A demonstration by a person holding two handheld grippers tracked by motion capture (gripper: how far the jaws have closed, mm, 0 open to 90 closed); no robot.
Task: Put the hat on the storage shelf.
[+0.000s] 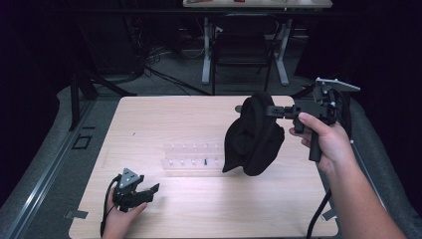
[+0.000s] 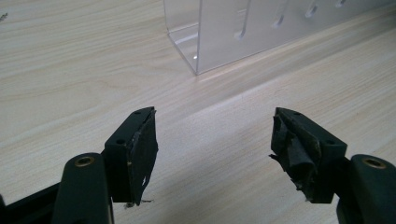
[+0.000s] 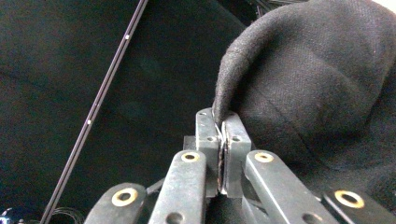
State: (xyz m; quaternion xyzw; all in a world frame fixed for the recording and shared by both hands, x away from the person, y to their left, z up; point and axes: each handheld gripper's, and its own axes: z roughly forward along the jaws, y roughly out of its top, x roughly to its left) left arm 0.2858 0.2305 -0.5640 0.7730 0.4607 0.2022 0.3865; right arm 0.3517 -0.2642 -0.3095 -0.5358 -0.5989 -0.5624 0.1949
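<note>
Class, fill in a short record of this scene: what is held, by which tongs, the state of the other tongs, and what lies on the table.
Held item: black soft fabric hat, hanging in the air above the table
Holder: right tongs, jaws shut on the hat's edge
Left tongs: open, nothing between them, low over the table near its front left corner
Table: light wooden tabletop
On the table: clear acrylic rack with small pegs, near the middle
Hat and rack: apart, hat to the rack's right in the high view
</note>
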